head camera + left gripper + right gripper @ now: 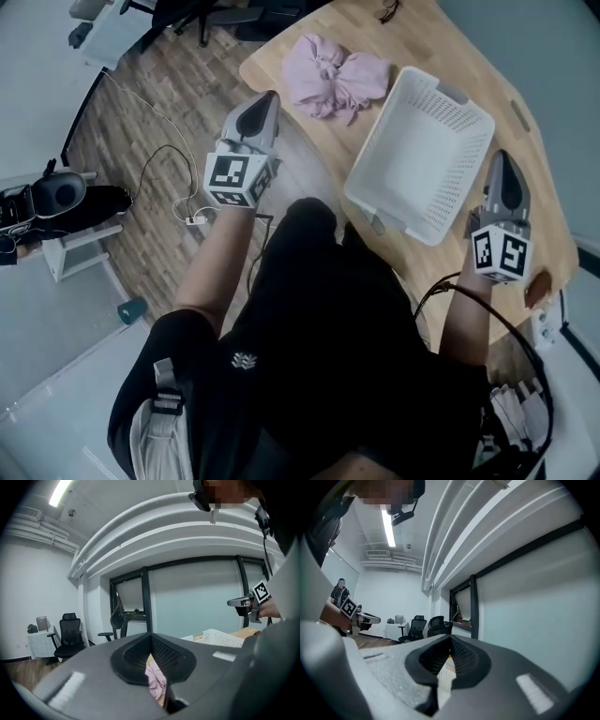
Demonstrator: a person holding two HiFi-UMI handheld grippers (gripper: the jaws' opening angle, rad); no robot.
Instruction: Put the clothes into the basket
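A crumpled pink garment (333,75) lies on the wooden table (539,202) at the far end. To its right stands a white perforated basket (422,155), with nothing in it. My left gripper (269,97) hovers off the table's left edge, short of the garment, its jaws shut and holding nothing. In the left gripper view (151,634) the pink garment (155,679) shows below the closed tips, and the basket (220,638) is to the right. My right gripper (501,156) sits just right of the basket, also shut and holding nothing (450,638); the basket's wall (446,679) shows beneath it.
Glasses (387,11) lie at the table's far edge. A cable (169,178) trails over the wood floor on the left, near a white stand with a black device (56,197). Office chairs (70,632) stand across the room. A dark round object (537,287) rests at the table's near right.
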